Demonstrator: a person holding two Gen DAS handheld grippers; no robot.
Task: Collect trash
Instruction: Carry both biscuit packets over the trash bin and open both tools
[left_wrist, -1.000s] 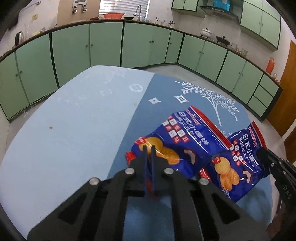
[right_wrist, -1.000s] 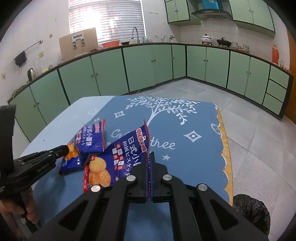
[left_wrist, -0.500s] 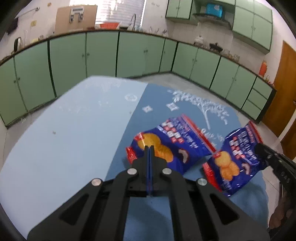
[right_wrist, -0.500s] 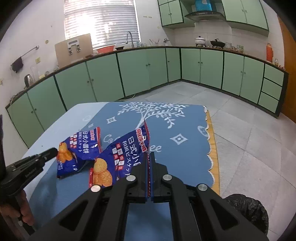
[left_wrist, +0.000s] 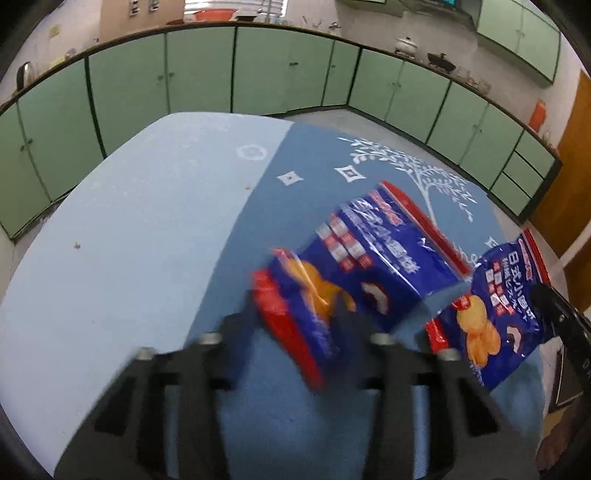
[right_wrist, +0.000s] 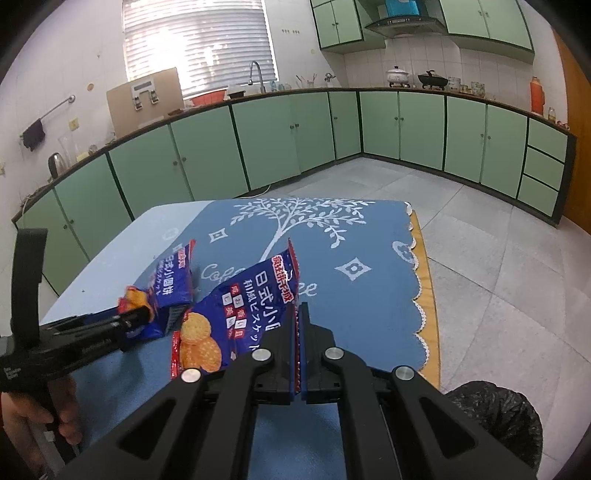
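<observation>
Two blue-and-red foil biscuit packets: one (left_wrist: 369, 266) and another (left_wrist: 495, 317). One blue tree-print tablecloth (right_wrist: 362, 258). One black plastic rubbish bag (right_wrist: 498, 421).

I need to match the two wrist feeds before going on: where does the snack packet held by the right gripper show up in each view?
Left wrist view: the right-held packet hangs at the right edge, beside the other packet.
Right wrist view: it sits at centre, rising up-left from the right gripper, which is shut on its edge.
Shared landmark: the white tree print on the blue tablecloth.
</observation>
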